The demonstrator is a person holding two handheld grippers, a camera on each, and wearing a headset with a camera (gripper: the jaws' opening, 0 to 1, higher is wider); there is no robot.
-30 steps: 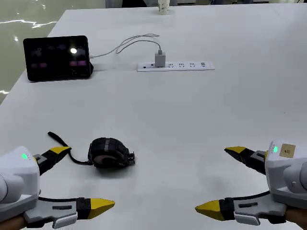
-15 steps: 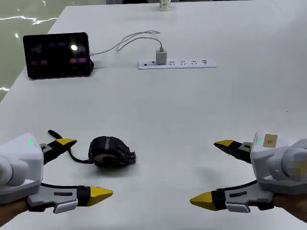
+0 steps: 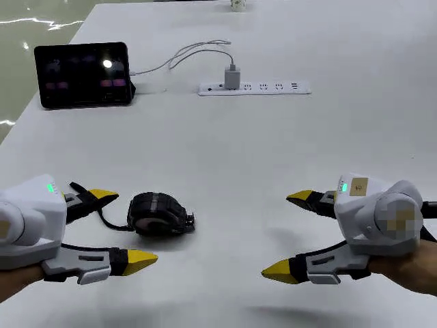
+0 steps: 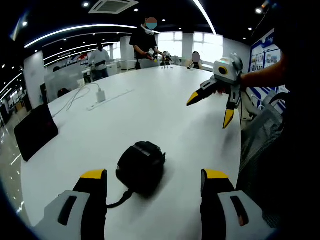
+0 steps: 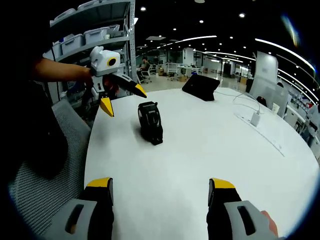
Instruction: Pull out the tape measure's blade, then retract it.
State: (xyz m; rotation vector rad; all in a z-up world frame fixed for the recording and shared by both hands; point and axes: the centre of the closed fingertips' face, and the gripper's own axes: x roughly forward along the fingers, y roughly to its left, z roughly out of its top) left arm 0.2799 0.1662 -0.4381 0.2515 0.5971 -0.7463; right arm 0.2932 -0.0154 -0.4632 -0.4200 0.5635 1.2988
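A black tape measure point(image 3: 158, 214) lies on the white table point(image 3: 246, 157), its black wrist strap point(image 3: 95, 208) trailing to the left. In the left gripper view the tape measure point(image 4: 141, 166) sits just ahead of the yellow-tipped jaws. My left gripper point(image 3: 123, 227) is open, its jaws standing either side of the strap, just left of the case. My right gripper point(image 3: 290, 234) is open over bare table, well right of the tape measure point(image 5: 150, 122). Each gripper shows in the other's view: the right gripper point(image 4: 212, 102), the left gripper point(image 5: 120, 95). No blade is drawn out.
A dark tablet point(image 3: 83, 74) stands at the back left. A white power strip point(image 3: 254, 87) with a plugged charger point(image 3: 232, 75) and white cable point(image 3: 181, 56) lies at the back centre. People stand beyond the table's far end in the left gripper view.
Both grippers have moved inward toward the tape measure, the right one the farther. The left gripper's jaws now straddle the strap. The tape measure has not moved.
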